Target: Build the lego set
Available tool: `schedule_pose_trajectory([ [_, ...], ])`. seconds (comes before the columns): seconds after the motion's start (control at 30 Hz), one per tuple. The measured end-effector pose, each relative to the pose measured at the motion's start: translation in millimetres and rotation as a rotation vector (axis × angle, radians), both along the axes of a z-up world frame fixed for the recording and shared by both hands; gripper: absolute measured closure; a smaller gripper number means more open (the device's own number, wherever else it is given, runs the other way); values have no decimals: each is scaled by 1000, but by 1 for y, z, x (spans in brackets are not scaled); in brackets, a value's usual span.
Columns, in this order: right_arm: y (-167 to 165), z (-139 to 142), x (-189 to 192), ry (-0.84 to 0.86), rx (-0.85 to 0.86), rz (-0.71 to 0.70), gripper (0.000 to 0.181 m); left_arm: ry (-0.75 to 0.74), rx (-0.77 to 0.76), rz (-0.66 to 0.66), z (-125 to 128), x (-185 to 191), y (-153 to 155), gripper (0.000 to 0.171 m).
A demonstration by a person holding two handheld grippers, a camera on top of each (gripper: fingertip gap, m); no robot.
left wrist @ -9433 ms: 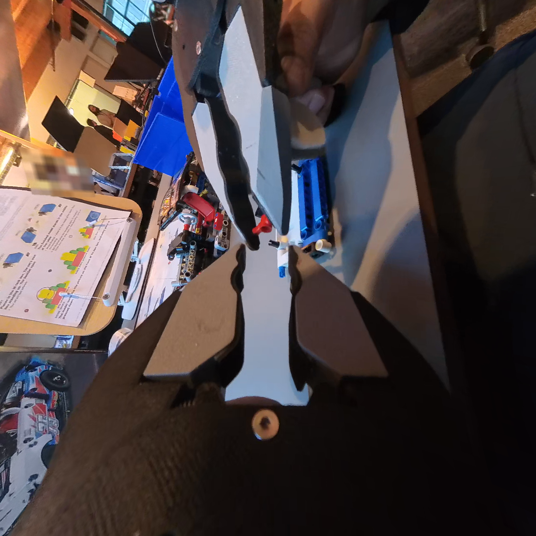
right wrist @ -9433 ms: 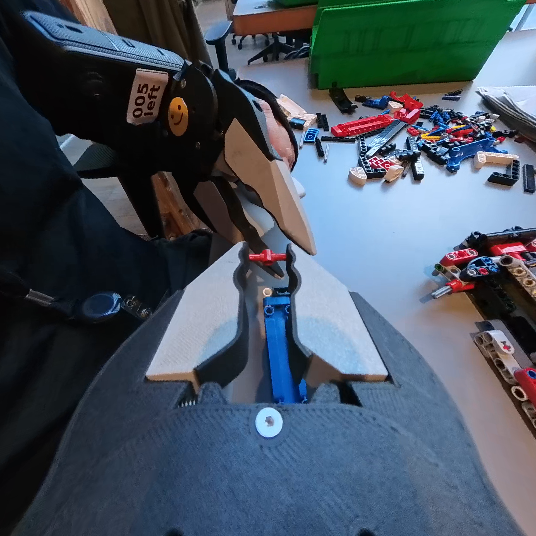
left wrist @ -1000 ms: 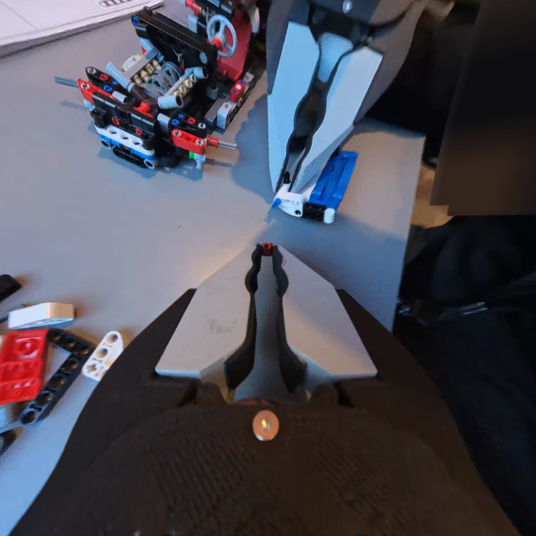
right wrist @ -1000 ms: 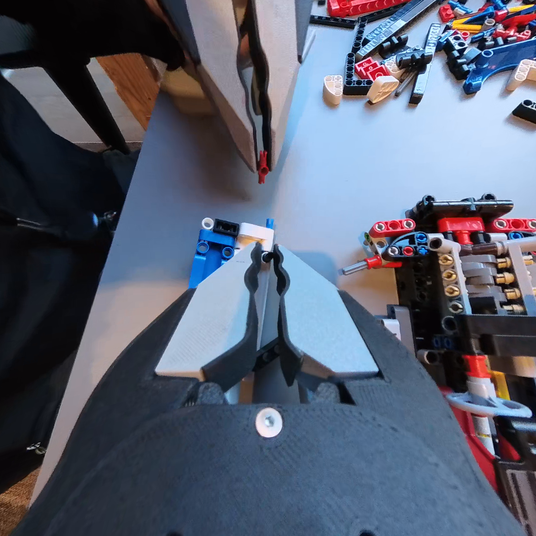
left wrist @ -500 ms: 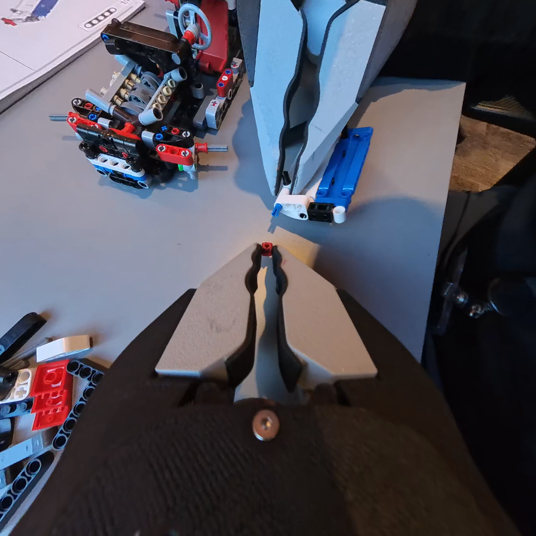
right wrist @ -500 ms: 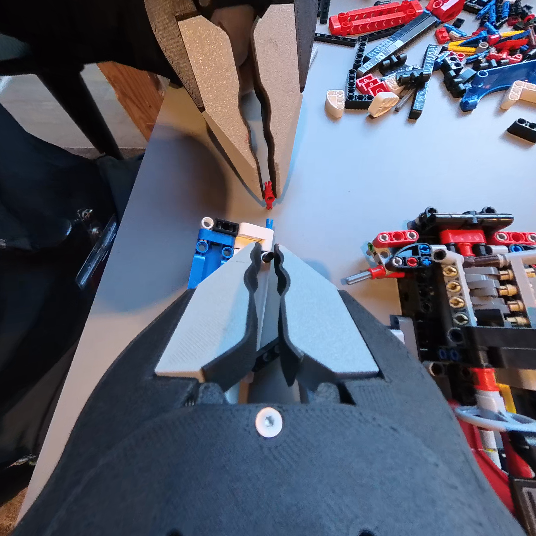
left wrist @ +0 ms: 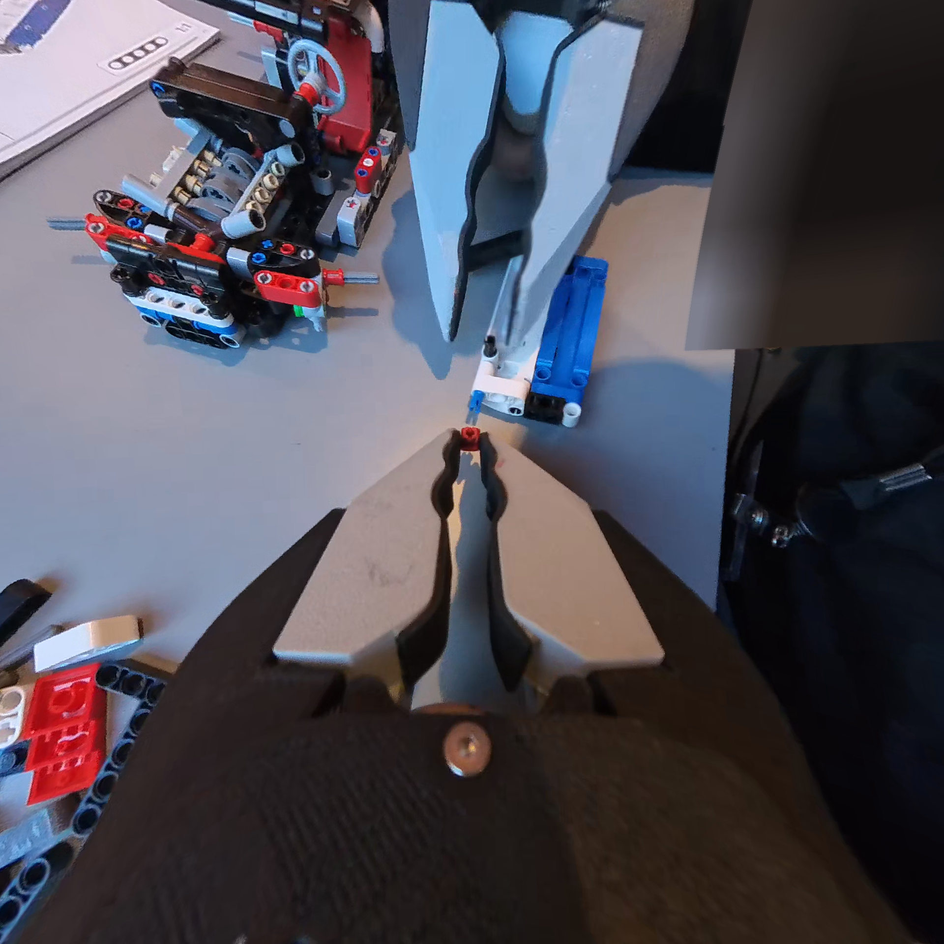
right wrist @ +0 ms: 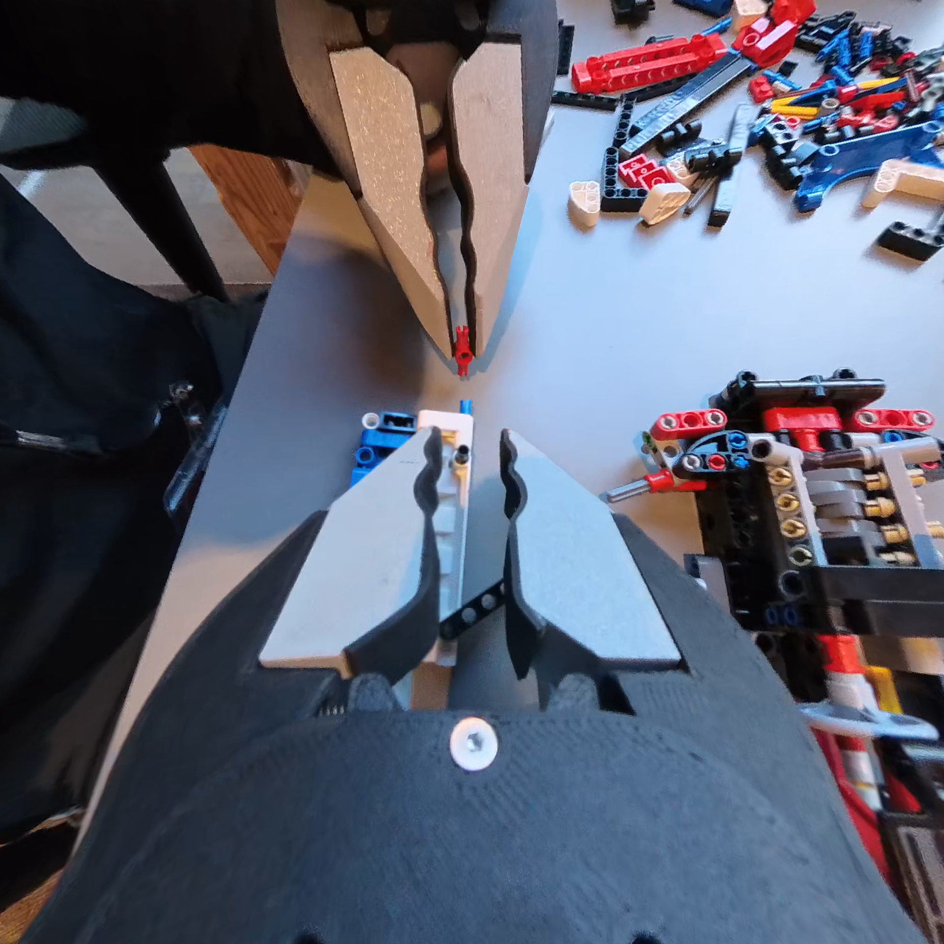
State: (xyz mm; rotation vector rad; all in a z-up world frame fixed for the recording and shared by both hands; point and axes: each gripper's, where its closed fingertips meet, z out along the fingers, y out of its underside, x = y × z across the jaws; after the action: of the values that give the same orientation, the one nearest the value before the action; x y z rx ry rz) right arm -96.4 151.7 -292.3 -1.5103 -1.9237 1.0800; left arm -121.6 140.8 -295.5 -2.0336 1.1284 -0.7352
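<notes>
My left gripper (left wrist: 469, 440) is shut on a small red pin (left wrist: 469, 438), held just short of the blue pin (left wrist: 475, 401) that sticks out of a white and blue subassembly (left wrist: 503, 389). The subassembly lies on the grey table near its edge. My right gripper (right wrist: 469, 438) is open above the subassembly (right wrist: 443, 421), its jaws to either side of the white beam and of an upright black pin (right wrist: 461, 454). The right wrist view shows the left gripper (right wrist: 465, 355) pointing at me with the red pin (right wrist: 462, 352).
A partly built car chassis (left wrist: 230, 214) stands beside the right gripper (left wrist: 480, 334); it also shows in the right wrist view (right wrist: 817, 511). Loose parts lie in a pile (right wrist: 766, 102) and by my left gripper (left wrist: 61, 715). An instruction booklet (left wrist: 76, 66) lies beyond. The table edge (left wrist: 717, 459) is close. My left and right fingertips are right by each other.
My right gripper has opened and let go of the subassembly's black pin. My left gripper has brought the red pin closer to the blue pin.
</notes>
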Motion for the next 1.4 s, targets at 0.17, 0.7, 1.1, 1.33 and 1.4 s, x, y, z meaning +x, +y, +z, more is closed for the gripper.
schedule_pose_trajectory([
  [0.17, -4, -7, -5, -60, 29, 5, 165, 28, -6, -29, -4, 2, -1, 168],
  [0.7, -14, 5, -7, -139, -94, 18, 160, 42, -15, -53, -7, 4, -3, 167],
  [1.1, -19, -12, -11, -186, -54, 24, 162, 16, -67, -64, -7, 4, -4, 167],
  [1.33, -25, 2, -13, -61, 148, 91, 163, 13, -81, -81, -7, 2, -9, 167],
  [1.4, -27, 5, -15, -43, 136, 102, 163, 20, -67, -85, -7, 2, -10, 167],
])
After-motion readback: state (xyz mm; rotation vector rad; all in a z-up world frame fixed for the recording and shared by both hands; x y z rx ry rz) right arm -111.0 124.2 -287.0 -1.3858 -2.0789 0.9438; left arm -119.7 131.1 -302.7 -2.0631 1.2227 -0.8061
